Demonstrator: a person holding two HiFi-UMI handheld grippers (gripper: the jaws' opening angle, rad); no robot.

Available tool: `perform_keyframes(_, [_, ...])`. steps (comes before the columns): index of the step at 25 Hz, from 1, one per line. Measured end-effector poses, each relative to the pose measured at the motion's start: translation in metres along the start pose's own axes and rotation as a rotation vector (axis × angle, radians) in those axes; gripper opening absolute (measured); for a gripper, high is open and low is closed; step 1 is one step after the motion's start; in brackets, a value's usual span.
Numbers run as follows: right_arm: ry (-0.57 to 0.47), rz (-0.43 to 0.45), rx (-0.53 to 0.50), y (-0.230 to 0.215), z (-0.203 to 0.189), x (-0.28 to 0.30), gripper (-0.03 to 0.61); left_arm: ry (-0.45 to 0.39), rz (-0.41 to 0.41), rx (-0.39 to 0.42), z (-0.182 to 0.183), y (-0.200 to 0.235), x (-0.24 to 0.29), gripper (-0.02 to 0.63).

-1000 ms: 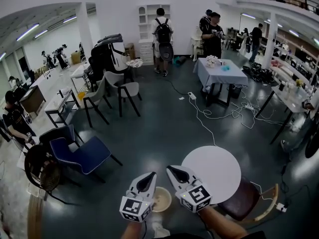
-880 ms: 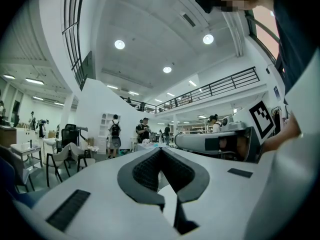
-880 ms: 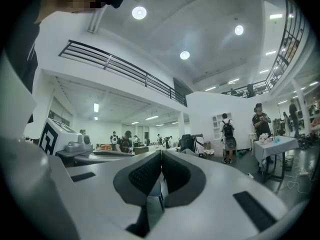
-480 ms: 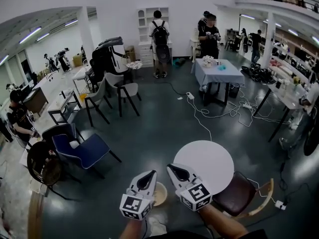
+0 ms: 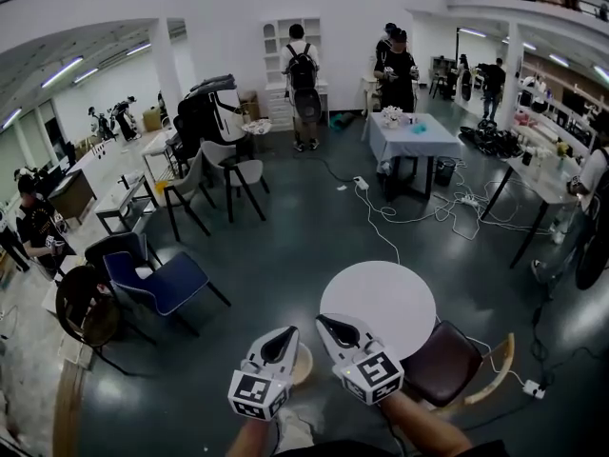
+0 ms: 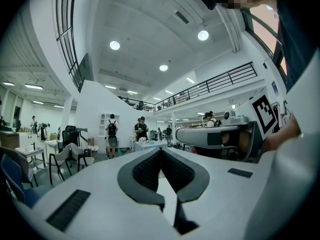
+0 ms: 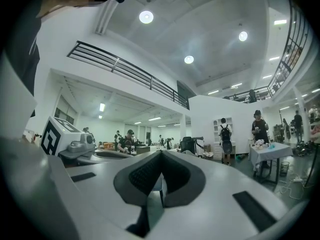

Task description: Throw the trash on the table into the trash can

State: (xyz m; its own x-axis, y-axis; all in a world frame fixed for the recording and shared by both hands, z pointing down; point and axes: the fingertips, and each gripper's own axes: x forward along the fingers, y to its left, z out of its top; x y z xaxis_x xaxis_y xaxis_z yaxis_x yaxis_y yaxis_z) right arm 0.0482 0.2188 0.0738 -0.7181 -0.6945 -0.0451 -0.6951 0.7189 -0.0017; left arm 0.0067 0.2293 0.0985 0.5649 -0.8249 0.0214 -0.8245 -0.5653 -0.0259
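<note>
In the head view both grippers are held side by side at the bottom, pointing level across the room. My left gripper point(image 5: 281, 339) is shut with nothing between its pads, and the left gripper view shows its jaws point(image 6: 161, 153) closed on air. My right gripper point(image 5: 328, 326) is likewise shut and empty point(image 7: 160, 156). A beige round trash can point(image 5: 304, 363) stands on the floor just beyond them, mostly hidden by the grippers. To its right is a round white table point(image 5: 381, 298) with a bare top. No trash shows near the grippers.
A brown chair point(image 5: 443, 365) stands against the round table's near right. A blue chair point(image 5: 157, 284) and a black stool point(image 5: 81, 307) are at the left. Farther off are a cloth-covered table point(image 5: 411, 133) with small items, floor cables point(image 5: 381, 219), grey chairs point(image 5: 238, 171) and several people.
The room has slid upward in the head view: the round table and trash can sit higher, and more of the brown chair shows. Both grippers keep their place in the view and stay shut.
</note>
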Motion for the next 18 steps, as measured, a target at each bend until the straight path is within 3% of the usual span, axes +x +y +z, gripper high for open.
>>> perform_keyframes(8, [0.004, 0.002, 0.005, 0.009, -0.004, -0.040, 0.017, 0.001, 0.009, 0.001, -0.003, -0.038, -0.016, 0.015])
perform_keyframes(18, [0.024, 0.016, 0.001, 0.022, -0.005, -0.058, 0.017, 0.006, 0.030, -0.005, 0.000, -0.053, -0.036, 0.015])
